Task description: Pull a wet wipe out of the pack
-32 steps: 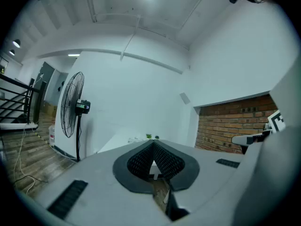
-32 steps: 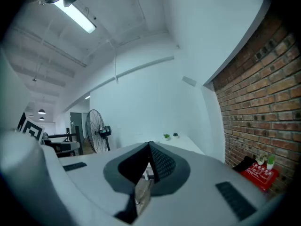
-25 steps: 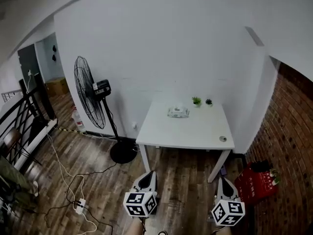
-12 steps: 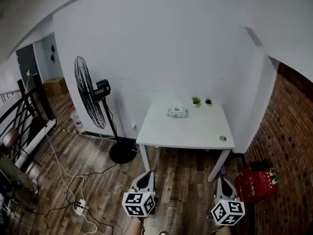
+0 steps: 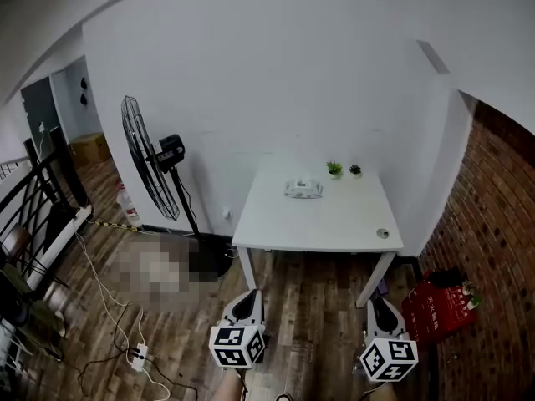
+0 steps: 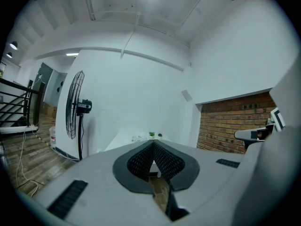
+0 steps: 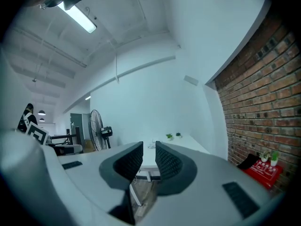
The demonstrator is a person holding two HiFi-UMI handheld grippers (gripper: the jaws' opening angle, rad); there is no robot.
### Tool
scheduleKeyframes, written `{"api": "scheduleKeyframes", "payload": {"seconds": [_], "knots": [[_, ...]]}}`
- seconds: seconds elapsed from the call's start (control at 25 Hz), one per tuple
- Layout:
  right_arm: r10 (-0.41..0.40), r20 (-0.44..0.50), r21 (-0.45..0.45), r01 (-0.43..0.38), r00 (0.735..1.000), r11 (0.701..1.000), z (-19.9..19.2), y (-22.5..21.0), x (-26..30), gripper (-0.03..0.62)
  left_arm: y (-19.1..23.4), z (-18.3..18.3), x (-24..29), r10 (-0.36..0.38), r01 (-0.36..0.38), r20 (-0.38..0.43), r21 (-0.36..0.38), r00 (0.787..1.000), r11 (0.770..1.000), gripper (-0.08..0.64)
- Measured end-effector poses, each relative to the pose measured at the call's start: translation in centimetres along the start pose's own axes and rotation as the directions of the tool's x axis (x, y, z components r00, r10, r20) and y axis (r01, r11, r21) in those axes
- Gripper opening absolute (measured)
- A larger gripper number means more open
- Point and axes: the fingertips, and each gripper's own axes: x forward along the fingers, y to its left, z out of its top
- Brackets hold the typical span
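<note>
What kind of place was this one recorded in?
Likely an indoor studio or loft-style workspace: a white table against a plain wall, an exposed brick wall, and a pedestal fan on a wood floor.

Right gripper (image 7: pixel 148 148) with jaws a little apart, empty; beyond, white table (image 7: pixel 188 145) carrying two small plants (image 7: pixel 170 136); fan (image 7: pixel 96 125) at left; brick wall (image 7: pixel 263 102) at right.

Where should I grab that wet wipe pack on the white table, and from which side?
The wet wipe pack lies flat, long side left to right, near the table's far edge, small plants behind to its right. Probably come down from above on the near side and pinch across its short width at the left end. Its opening is too small to see.
</note>
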Motion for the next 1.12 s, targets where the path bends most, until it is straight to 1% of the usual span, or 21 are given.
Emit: {"api": "scheduleKeyframes", "payload": {"seconds": [0.2, 0.4, 0.56, 0.8, 0.96, 1.12], "knots": [[-0.004, -0.001, 0.001, 0.004, 1.000, 1.000, 0.0, 0.2, 1.3, 0.121, 0.8, -0.1, 1.3, -0.007, 0.007, -0.008, 0.007, 1.000, 1.000, 0.002], [-0.019, 0.003, -0.009, 0.019, 1.000, 1.000, -0.1, 0.4, 2.9, 0.136, 1.8, -0.2, 2.8, -0.010, 0.011, -0.016, 0.036, 1.000, 0.999, 0.002], [-0.029, 0.004, -0.006, 0.029, 1.000, 1.000, -0.3, 0.7, 4.0, 0.138, 2.4, -0.4, 4.0, -0.023, 0.025, -0.025, 0.048, 0.999, 0.999, 0.002], [-0.038, -0.008, -0.003, 0.038, 0.999, 0.999, -0.7, 0.6, 5.2, 0.138, 2.7, -1.3, 5.3, -0.036, 0.038, -0.049, 0.044, 0.998, 0.998, 0.002], [-0.041, -0.024, 0.006, 0.041, 0.999, 0.999, -1.5, 0.2, 6.3, 0.138, 3.5, -1.9, 6.0, -0.023, 0.026, -0.065, 0.047, 0.998, 0.999, 0.002], [-0.039, -0.036, 0.012, 0.040, 0.999, 0.999, -1.8, -0.8, 8.5, 0.140, 4.5, -2.3, 7.9, -0.003, 0.005, -0.073, 0.021, 0.997, 1.000, 0.002]]}}
